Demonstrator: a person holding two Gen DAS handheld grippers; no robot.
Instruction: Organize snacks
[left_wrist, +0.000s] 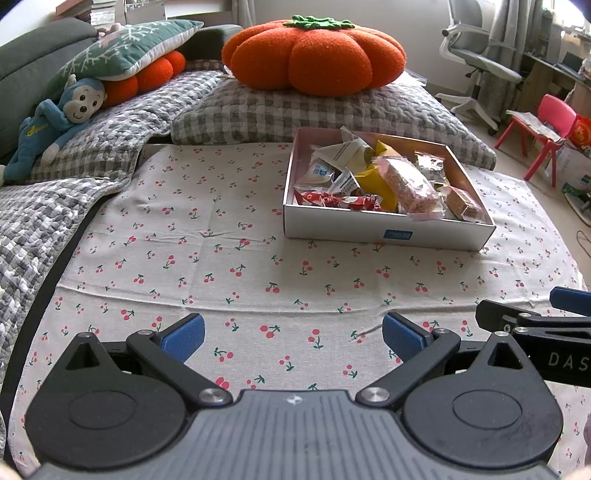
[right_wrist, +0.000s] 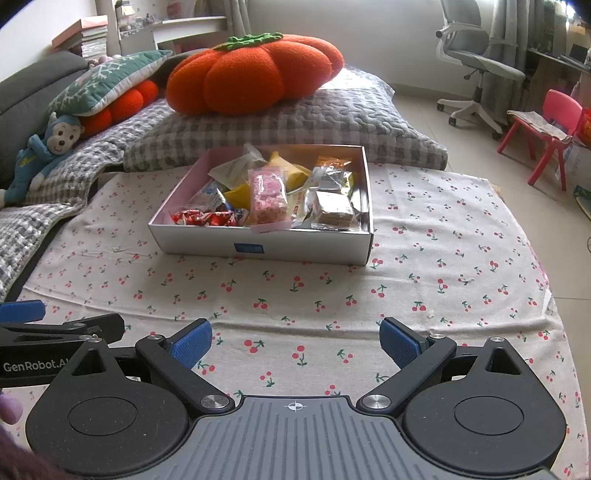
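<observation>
A shallow white box (left_wrist: 369, 230) (right_wrist: 207, 242) stands on the cherry-print cloth (left_wrist: 221, 258) (right_wrist: 443, 258), holding several wrapped snacks: a pink packet (left_wrist: 410, 184) (right_wrist: 266, 199), yellow packets (left_wrist: 376, 182) (right_wrist: 240, 194), red candies (left_wrist: 336, 201) (right_wrist: 201, 218) and a brown wafer pack (left_wrist: 461, 203) (right_wrist: 334, 210). My left gripper (left_wrist: 293, 341) is open and empty, low over the cloth, short of the box. My right gripper (right_wrist: 295, 341) is open and empty too, beside the left one; its finger shows at the left wrist view's right edge (left_wrist: 569, 299).
A big orange pumpkin cushion (left_wrist: 314, 55) (right_wrist: 251, 74) sits on a grey checked pillow (left_wrist: 295, 114) (right_wrist: 295, 125) behind the box. A blue monkey toy (left_wrist: 55, 122) (right_wrist: 44, 147) lies at the left. An office chair (right_wrist: 476, 55) and a pink chair (right_wrist: 546, 125) stand on the floor at right.
</observation>
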